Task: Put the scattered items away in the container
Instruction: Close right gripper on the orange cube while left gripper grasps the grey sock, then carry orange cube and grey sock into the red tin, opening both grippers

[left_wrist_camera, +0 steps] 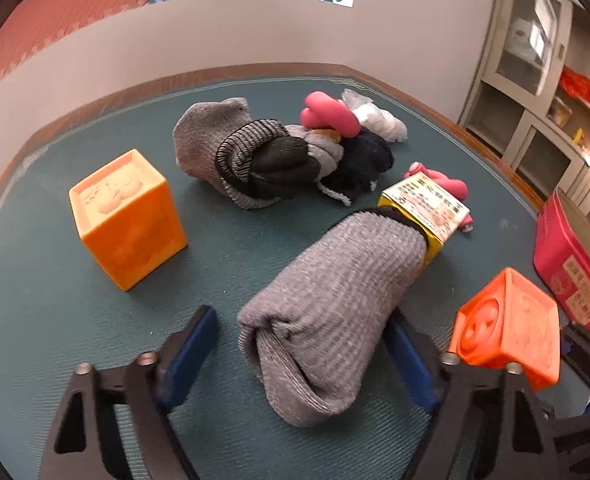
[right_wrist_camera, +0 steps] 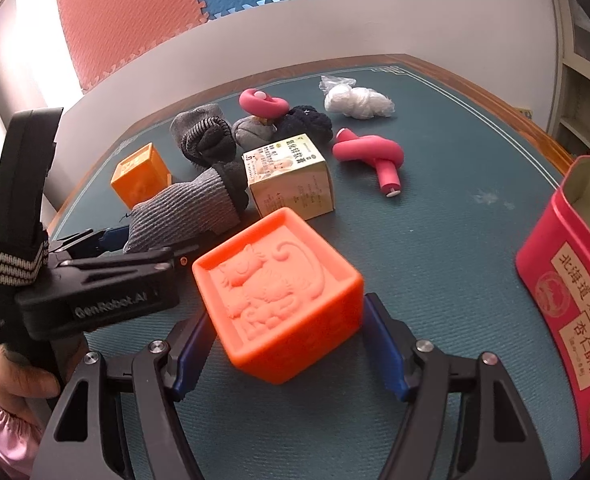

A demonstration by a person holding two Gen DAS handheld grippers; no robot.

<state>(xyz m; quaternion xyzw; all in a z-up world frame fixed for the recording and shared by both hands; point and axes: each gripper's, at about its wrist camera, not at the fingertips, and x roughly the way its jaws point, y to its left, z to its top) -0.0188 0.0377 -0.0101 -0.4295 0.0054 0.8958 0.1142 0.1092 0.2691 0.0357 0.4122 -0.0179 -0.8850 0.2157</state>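
My left gripper [left_wrist_camera: 301, 344] is open around a rolled grey sock [left_wrist_camera: 327, 292] lying on the green table; the sock touches the right pad and stands clear of the left one. My right gripper [right_wrist_camera: 285, 340] is open around an orange-red cat block [right_wrist_camera: 277, 292], with gaps on both sides. The block also shows in the left wrist view [left_wrist_camera: 507, 328]. The pink tin container [right_wrist_camera: 571, 280] stands open at the right; it also shows in the left wrist view [left_wrist_camera: 571, 256]. The left gripper's body [right_wrist_camera: 95, 292] shows beside the grey sock [right_wrist_camera: 187, 212].
A yellow-orange block [left_wrist_camera: 129, 216], a pile of socks [left_wrist_camera: 279, 156], a medicine box [right_wrist_camera: 289, 176], two pink knotted toys [right_wrist_camera: 369, 154] [right_wrist_camera: 263, 104] and a white plastic bundle [right_wrist_camera: 355, 100] lie on the table. A wall runs behind; shelves [left_wrist_camera: 535, 80] stand to the right.
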